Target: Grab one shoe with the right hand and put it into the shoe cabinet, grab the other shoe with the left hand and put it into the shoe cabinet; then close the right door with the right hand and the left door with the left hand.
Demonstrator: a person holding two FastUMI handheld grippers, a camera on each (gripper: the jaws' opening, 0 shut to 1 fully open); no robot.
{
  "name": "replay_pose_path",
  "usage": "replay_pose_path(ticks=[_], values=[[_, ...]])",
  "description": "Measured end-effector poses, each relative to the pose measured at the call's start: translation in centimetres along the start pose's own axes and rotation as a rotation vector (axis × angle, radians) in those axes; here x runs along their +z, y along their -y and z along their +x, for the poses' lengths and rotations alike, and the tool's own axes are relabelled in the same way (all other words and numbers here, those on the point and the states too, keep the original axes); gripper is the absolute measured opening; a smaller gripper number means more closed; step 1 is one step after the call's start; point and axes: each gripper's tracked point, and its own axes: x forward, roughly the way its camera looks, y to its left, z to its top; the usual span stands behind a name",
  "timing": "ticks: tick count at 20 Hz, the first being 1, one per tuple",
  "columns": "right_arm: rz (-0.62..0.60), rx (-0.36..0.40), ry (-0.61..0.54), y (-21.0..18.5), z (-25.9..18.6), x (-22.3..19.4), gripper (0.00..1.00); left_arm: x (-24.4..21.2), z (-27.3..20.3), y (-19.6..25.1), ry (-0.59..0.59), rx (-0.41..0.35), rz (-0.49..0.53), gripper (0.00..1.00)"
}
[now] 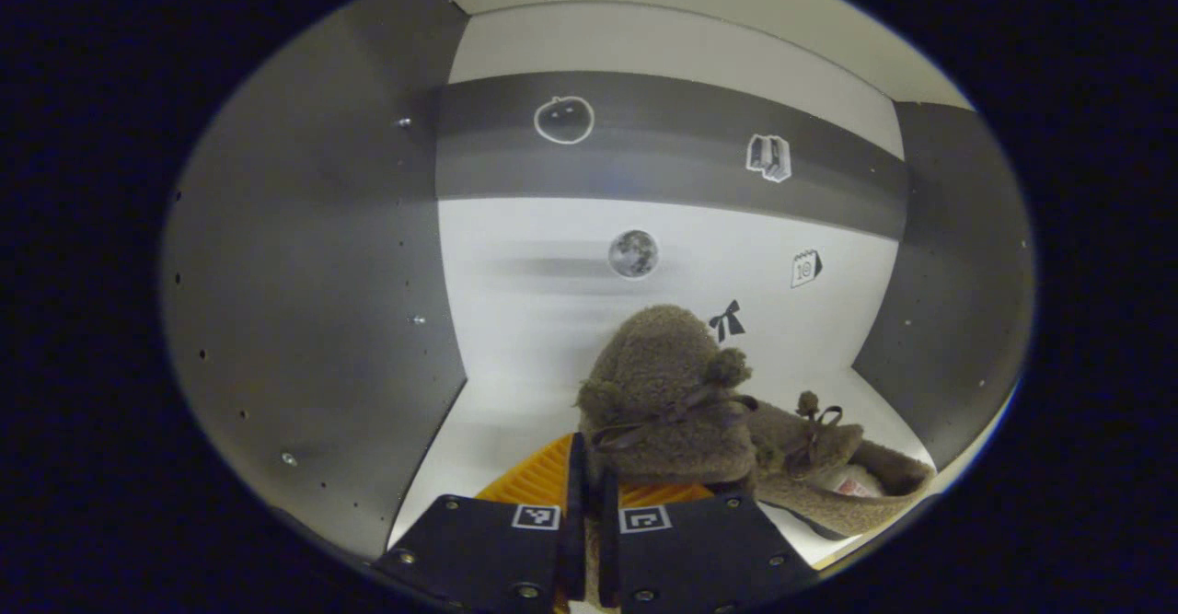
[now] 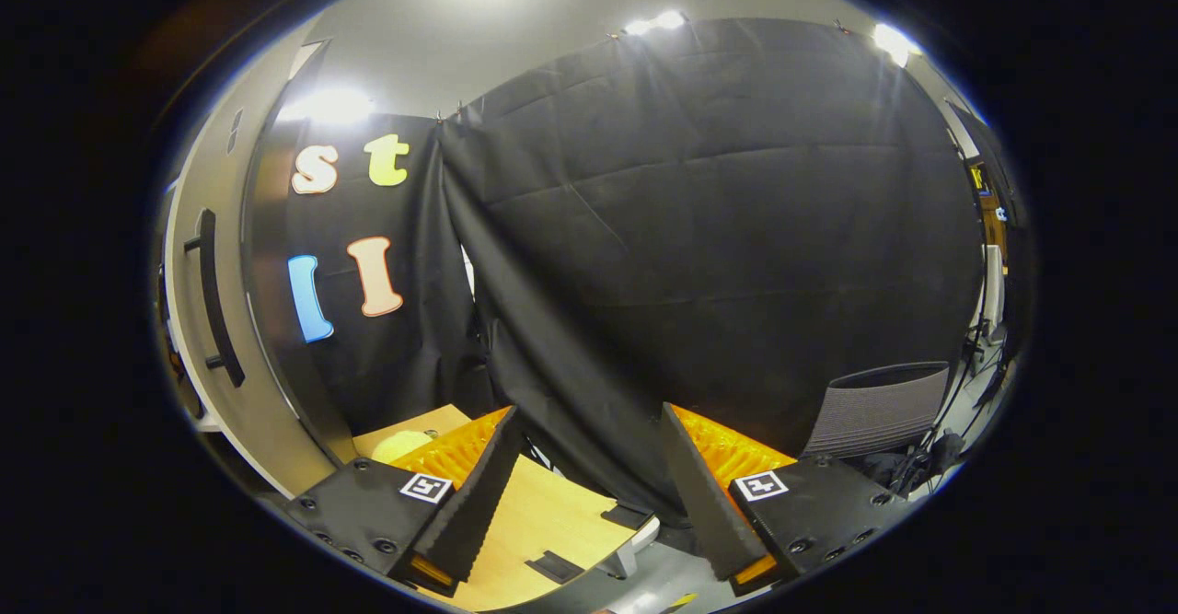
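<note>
The left gripper view looks into a shoe cabinet [image 1: 304,319] with grey side walls and a white back wall crossed by a grey band. Small stickers dot the back wall: an apple outline [image 1: 563,120], a book-like shape [image 1: 768,157], a moon [image 1: 633,253], a calendar [image 1: 805,268] and a black bow [image 1: 727,320]. On the white cabinet floor lie two fuzzy brown shoes with ribbon ties and pompoms. The nearer shoe [image 1: 667,402] stands directly ahead of the left tongs [image 1: 589,494], whose two fingers are drawn almost together with only a thin slit between them; part of that shoe seems to be pinched there, but the contact itself is hidden. The second shoe [image 1: 833,471] lies just to the right of the first, touching it, its opening turned toward the camera.

The right gripper view faces away from the cabinet, toward black cloth hung as the booth's wall. The right tongs [image 2: 589,467] are spread wide with nothing between the fingers. Below them is a light wooden bench [image 2: 543,522] carrying a pale yellow object [image 2: 402,446] near the left finger. At the left edge stands an open cabinet door [image 2: 198,338] with a long dark handle [image 2: 216,296]. A grey mesh chair [image 2: 879,407] sits to the lower right.
</note>
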Motion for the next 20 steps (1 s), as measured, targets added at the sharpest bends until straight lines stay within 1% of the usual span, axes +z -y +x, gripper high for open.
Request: replay_pose_path(ticks=[1,2,3,4,6,7,10,11,12,14,17,20], values=[[-0.008,0.004,-0.002,0.0,0.1,-0.1,0.96,-0.3,-0.3,0.3,-0.011,-0.009,0.005,0.09],[-0.015,0.008,-0.003,-0.2,0.3,-0.1,0.96,-0.8,-0.2,0.8,-0.019,-0.034,0.011,0.17],[-0.018,0.014,-0.003,-0.3,0.5,-0.1,0.92,-0.9,-0.8,1.0,-0.017,-0.038,0.022,0.16],[-0.018,0.023,-0.004,-0.5,0.8,0.0,0.96,-0.7,-1.2,0.9,-0.007,-0.036,0.034,0.43],[-0.016,0.046,-0.004,-1.2,1.3,0.2,0.96,-0.6,-2.4,0.5,0.001,-0.006,0.066,0.99],[-0.016,0.061,-0.002,-1.6,1.6,0.2,0.96,-0.3,-3.3,0.7,0.010,-0.007,0.072,0.95],[-0.023,0.111,-0.001,-3.2,2.7,0.6,0.95,1.3,-6.4,1.6,0.068,-0.025,0.080,0.94],[-0.022,0.133,-0.001,-3.9,2.9,0.8,0.95,1.8,-7.7,2.0,0.088,-0.031,0.091,0.99],[-0.019,0.158,0.000,-4.7,3.1,1.1,0.95,2.2,-9.1,2.5,0.105,-0.041,0.106,0.94],[-0.021,0.211,0.008,-6.5,3.7,1.8,0.95,3.3,-11.9,3.5,0.163,-0.047,0.126,0.95],[-0.037,0.287,0.037,-8.9,4.5,3.6,0.95,4.5,-16.5,5.4,0.257,-0.074,0.126,0.94],[-0.042,0.363,0.073,-11.1,4.9,5.8,0.95,5.0,-20.9,6.9,0.348,-0.097,0.137,0.99]])
